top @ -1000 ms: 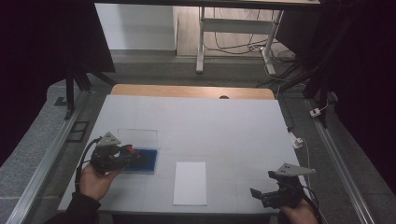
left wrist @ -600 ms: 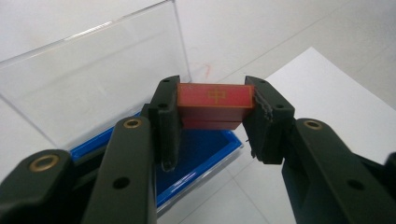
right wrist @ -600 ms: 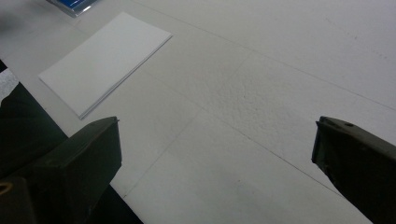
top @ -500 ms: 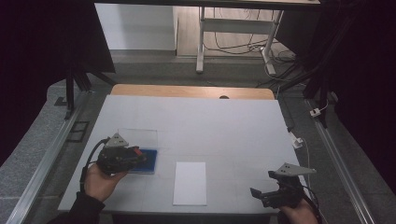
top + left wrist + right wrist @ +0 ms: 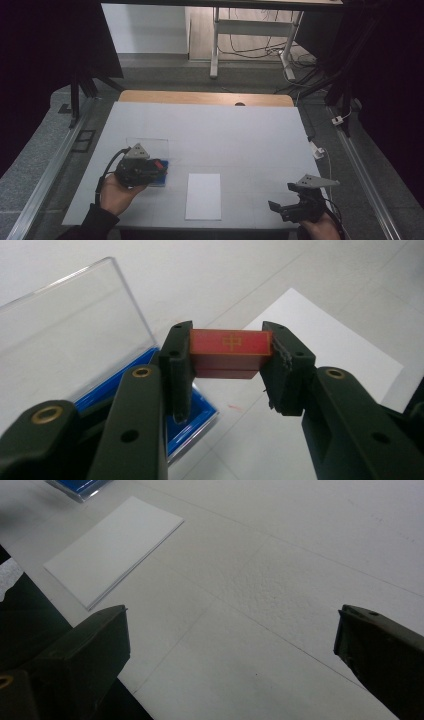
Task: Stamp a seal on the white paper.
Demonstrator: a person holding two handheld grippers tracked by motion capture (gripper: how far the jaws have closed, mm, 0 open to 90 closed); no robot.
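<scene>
While the left gripper (image 5: 227,362) clamps what looks like a red block (image 5: 230,352), the right gripper (image 5: 230,645) gapes.

A wide white-topped desk (image 5: 235,135) with a bare wooden strip along its far edge carries two things: a flat white rectangular stack of paper (image 5: 203,196) near the front edge, and just left of it a blue shallow plastic case (image 5: 192,412) with its clear lid (image 5: 147,146) open.
</scene>
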